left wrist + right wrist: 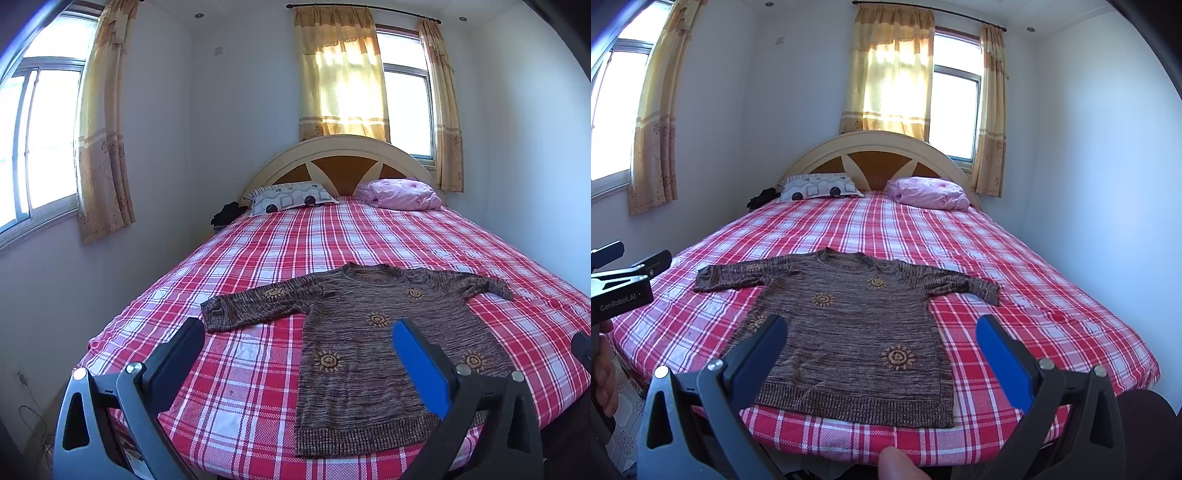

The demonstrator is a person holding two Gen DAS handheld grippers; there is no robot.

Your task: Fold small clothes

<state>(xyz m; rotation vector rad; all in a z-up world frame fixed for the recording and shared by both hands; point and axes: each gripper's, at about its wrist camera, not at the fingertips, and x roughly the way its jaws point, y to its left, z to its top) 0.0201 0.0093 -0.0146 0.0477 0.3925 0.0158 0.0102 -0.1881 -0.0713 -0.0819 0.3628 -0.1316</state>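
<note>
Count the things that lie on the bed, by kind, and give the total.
Brown knitted sweater with sun motifs: 1
White pillow with grey and black pattern: 1
Pink bundled quilt: 1
Black cloth heap at the bed's far left corner: 1
Total: 4

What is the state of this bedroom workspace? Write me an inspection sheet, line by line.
Surface: bed with red plaid sheet, smooth.
Job's things: brown knit sweater lying flat near the foot edge, sleeves spread, unfolded.
Clutter: patterned pillow, pink bundled quilt, dark item by the bed's head corner.
Grippers: left claw open, empty, above the foot of the bed; right claw open, empty.
Cables: thin wires on the floor, left.
Surroundings: arched headboard, yellow curtains, two windows, white walls.
</note>
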